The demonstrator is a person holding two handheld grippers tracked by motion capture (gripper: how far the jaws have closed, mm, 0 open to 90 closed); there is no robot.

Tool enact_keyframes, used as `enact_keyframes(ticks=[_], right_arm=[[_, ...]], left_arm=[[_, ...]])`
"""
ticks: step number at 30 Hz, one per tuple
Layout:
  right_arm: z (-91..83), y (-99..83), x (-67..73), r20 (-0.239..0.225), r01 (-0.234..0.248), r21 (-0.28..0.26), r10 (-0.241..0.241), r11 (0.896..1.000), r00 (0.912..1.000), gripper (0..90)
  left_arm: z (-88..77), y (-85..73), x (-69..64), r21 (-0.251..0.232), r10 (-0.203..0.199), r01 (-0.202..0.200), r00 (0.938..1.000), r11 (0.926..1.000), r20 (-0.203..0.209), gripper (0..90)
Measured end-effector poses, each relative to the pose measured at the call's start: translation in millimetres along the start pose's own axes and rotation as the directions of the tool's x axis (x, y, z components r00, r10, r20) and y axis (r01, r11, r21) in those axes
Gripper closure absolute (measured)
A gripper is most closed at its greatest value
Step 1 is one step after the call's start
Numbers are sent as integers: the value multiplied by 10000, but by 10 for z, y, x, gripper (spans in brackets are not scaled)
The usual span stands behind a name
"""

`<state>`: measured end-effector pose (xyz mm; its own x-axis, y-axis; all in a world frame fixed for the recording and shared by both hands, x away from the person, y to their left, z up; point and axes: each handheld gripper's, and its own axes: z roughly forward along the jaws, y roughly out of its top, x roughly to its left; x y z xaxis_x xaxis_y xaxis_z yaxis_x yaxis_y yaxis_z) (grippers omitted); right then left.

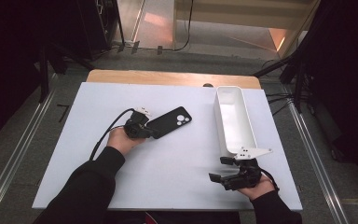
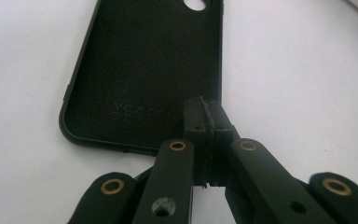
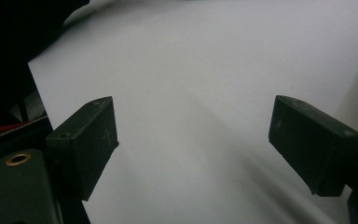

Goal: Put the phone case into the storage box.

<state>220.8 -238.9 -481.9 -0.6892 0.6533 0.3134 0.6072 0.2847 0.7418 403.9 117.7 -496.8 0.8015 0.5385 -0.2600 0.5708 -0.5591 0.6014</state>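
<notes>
The step in hand looks like carrying the black soft phone case with round camera holes (image 1: 170,122) to the long white plastic tray (image 1: 233,119), which I take as the landmark. The case lies flat on the white worktop (image 1: 177,172), left of the tray and well apart from it, with its hollow inner side up and its camera end toward the tray.

To do this step well, I think the person should keep the grip on the rim firm and lift the case a little before moving it, because a soft case can bend or slip out when it is dragged. It is better to bring it over the open top of the tray along the long side, then lower it and release only when it rests inside.

The left tongs (image 2: 208,122) are closed. In the left gripper view the two pads are pressed together on the bottom edge of the case, at the corner which is far from the tray, so they pinch its thin wall.

The right tongs (image 3: 193,140) stand wide open and hold nothing. In the high view they are just below the near end of the tray, close to it. I cannot tell if they touch the tray.
</notes>
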Motion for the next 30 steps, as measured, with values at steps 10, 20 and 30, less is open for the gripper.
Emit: enact_keyframes(ticks=[10, 20, 30], right_arm=[[-10, -1, -3, 63, -82, 11, 82, 10000, 9999, 138], [-9, -2, -10, 75, -92, -31, 92, 10000, 9999, 138], [-8, -1, -11, 122, -111, -73, 112, 9999, 9999, 138]], left_arm=[[-58, -119, -120, 161, -71, 67, 9997, 9998, 231, 891], [-167, -281, -249, 431, -166, 151, 9992, 9990, 362, 891], [-297, -454, -299, 561, -342, 313, 9981, 9979, 515, 890]])
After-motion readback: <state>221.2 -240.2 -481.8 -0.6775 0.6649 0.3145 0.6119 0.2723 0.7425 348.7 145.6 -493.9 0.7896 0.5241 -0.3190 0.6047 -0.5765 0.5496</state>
